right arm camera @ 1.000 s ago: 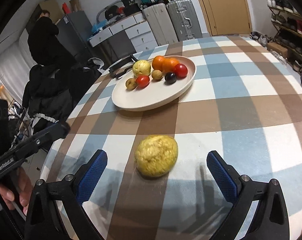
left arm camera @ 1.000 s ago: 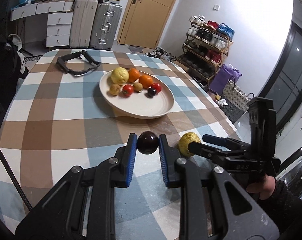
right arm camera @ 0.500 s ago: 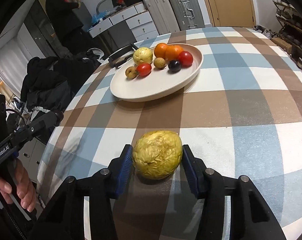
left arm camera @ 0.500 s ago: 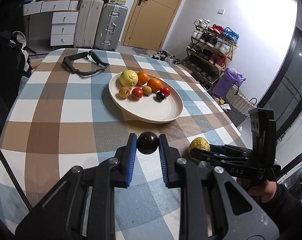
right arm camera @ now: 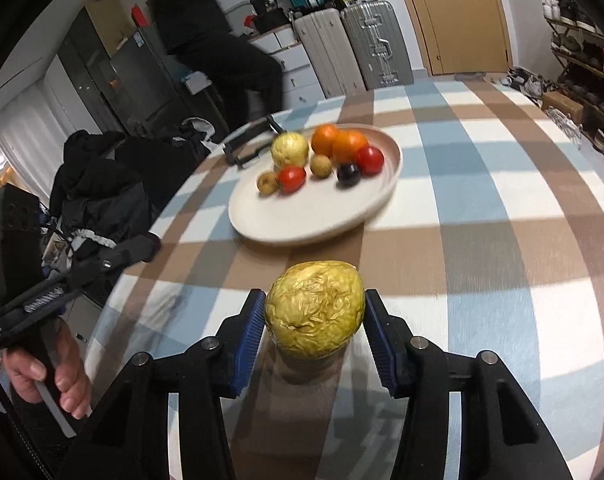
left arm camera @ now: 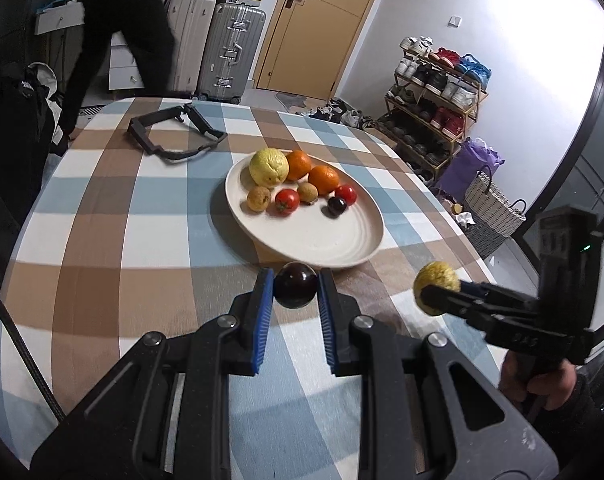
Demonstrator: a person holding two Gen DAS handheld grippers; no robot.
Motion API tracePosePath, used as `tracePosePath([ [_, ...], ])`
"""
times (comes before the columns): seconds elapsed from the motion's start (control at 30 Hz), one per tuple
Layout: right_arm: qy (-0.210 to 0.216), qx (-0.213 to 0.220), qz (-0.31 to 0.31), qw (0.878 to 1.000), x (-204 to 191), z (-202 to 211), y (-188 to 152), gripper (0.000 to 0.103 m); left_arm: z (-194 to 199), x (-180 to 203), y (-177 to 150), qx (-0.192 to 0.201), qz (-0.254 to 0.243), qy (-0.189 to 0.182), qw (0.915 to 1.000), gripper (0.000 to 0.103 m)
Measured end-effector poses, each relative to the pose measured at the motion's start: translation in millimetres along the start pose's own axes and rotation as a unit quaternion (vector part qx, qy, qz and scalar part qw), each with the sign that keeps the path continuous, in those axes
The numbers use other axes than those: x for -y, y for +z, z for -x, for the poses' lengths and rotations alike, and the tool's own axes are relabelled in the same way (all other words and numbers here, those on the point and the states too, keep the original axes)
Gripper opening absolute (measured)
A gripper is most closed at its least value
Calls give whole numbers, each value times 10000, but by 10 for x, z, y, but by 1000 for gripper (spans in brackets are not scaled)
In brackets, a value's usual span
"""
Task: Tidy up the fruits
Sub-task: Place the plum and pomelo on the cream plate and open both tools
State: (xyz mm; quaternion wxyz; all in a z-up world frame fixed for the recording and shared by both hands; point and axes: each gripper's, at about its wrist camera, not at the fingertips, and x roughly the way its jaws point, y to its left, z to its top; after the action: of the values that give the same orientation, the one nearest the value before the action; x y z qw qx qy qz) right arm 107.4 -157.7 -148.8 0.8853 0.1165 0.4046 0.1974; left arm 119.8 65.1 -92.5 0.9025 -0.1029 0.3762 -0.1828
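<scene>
My left gripper [left arm camera: 295, 293] is shut on a dark round fruit [left arm camera: 295, 290], held just in front of the near rim of the cream plate [left arm camera: 342, 248]. The plate carries several fruits: a yellow citrus [left arm camera: 268, 167], two oranges, two red ones, a dark one and two small brown ones. My right gripper [right arm camera: 314, 316] is shut on a wrinkled yellow fruit [right arm camera: 314, 310], held above the checked tablecloth with the plate [right arm camera: 302, 216] beyond it. In the left wrist view the right gripper [left arm camera: 438, 289] with that yellow fruit [left arm camera: 436, 282] is to the right of the plate.
A black strap-like frame [left arm camera: 173, 136] lies on the table beyond the plate. A person in dark clothes [left arm camera: 121, 20] moves by the drawers and suitcases at the back. A chair piled with dark jackets [right arm camera: 101, 188] stands at the table's left edge. A shoe rack [left arm camera: 438, 92] is at right.
The right gripper went from wide open around the yellow fruit to shut on it and raised it. The left gripper carried the dark fruit closer to the plate. A person walked into the background.
</scene>
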Motion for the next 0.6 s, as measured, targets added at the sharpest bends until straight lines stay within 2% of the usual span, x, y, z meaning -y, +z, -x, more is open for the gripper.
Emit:
tracePosePath([
  [0.37, 451, 377, 10, 9983, -109, 158, 838, 50, -259, 72, 508, 59, -68, 6, 10000, 19],
  [0.6, 493, 541, 75, 9973, -169, 42, 1302, 50, -590, 47, 740, -119, -56, 30, 9999, 19],
])
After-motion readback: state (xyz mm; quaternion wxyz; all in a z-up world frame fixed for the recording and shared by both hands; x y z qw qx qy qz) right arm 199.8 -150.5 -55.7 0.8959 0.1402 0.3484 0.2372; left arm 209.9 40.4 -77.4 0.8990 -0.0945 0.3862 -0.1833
